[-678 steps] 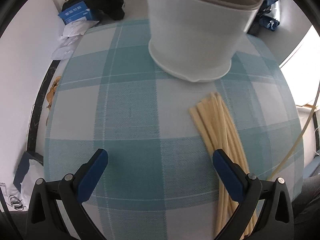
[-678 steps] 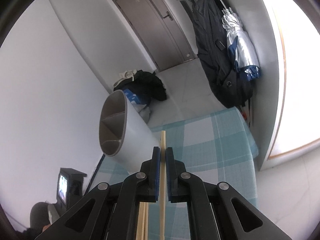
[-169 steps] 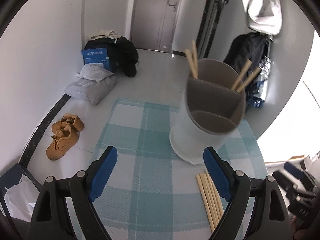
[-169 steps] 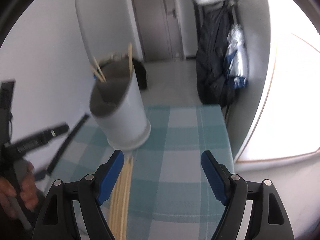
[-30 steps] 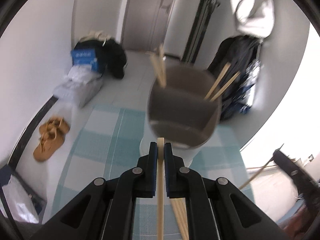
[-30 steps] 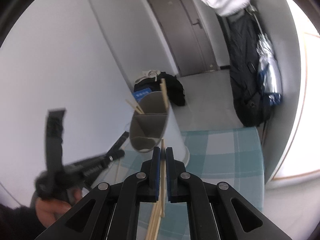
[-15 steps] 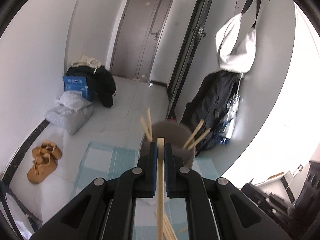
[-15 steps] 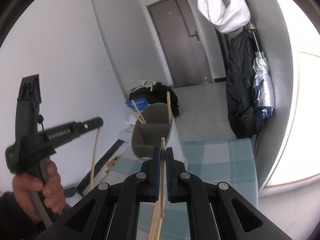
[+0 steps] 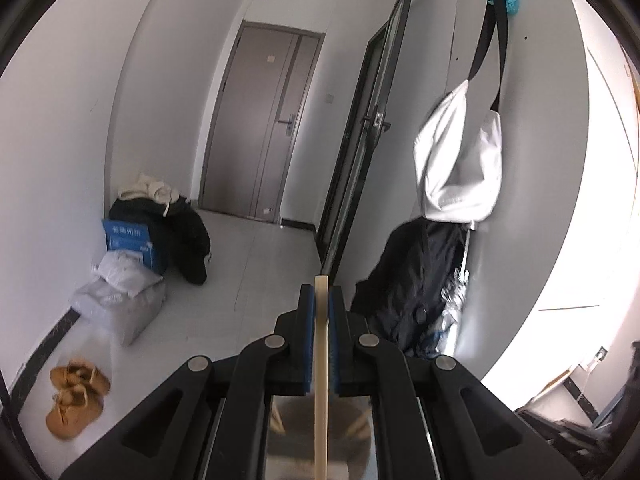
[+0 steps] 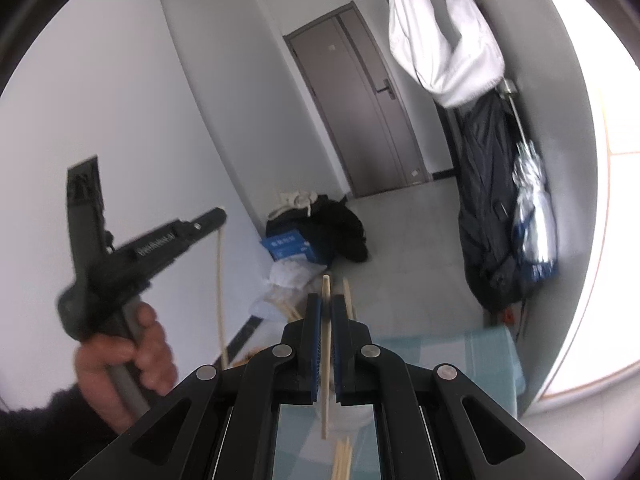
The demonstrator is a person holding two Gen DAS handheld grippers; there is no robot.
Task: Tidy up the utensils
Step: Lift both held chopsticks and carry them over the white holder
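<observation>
Now each gripper, left gripper and right gripper (both raised), clamps one chopstick.

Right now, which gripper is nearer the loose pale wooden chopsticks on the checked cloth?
Right. The right gripper hangs just above the loose wooden chopsticks; the left gripper is raised off to one side.

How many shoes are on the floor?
2. One tan shoe lies on the floor by the left wall; the other shoe sits right beside it, nearer the camera. More could be hidden.
</observation>
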